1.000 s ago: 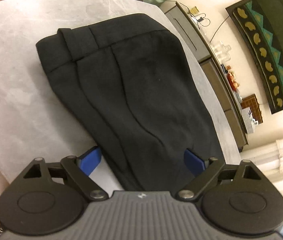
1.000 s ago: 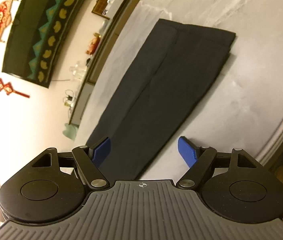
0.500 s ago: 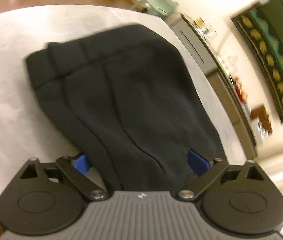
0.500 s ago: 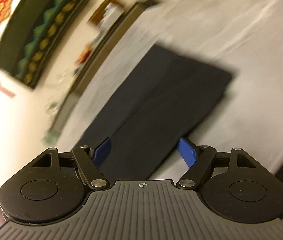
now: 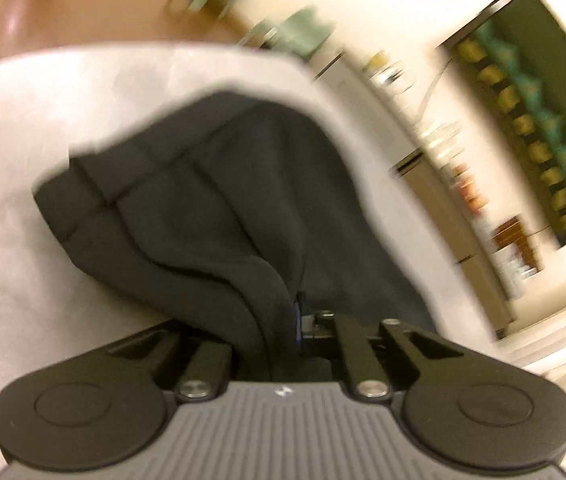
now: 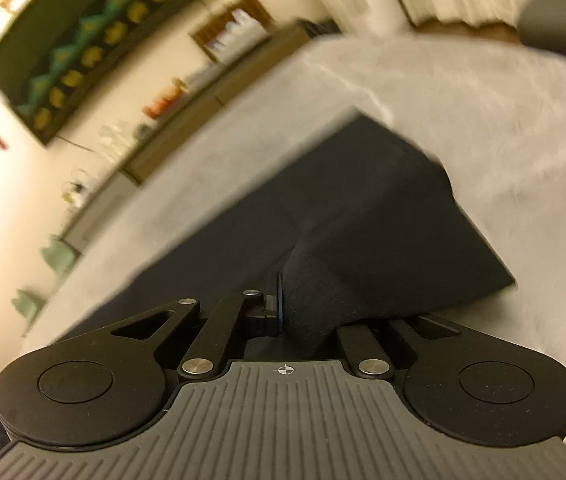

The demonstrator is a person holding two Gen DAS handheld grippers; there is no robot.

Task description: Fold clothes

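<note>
Black trousers (image 5: pixel 243 200) lie folded lengthwise on a pale marble table (image 5: pixel 43 128), waistband at the far left in the left wrist view. My left gripper (image 5: pixel 295 314) has its jaws closing on a bunched ridge of the near edge, and the cloth is pinched between the pads. In the right wrist view the leg end of the trousers (image 6: pixel 383 200) stretches away over the table (image 6: pixel 483 112). My right gripper (image 6: pixel 285 304) has its jaws closing tight on a raised fold of that fabric. Both views are blurred by motion.
A long low sideboard (image 5: pixel 455 220) with small items runs along the wall past the table's far edge, also visible as the sideboard (image 6: pixel 187 128) in the right view. A dark wall hanging (image 5: pixel 543 120) is above it. Green chairs (image 5: pixel 303 28) stand beyond the table's rounded end.
Both grippers went from wide open around the trousers' near edge to closed on it. The pinched fabric has bunched and risen off the table, and both views have tipped upward.
</note>
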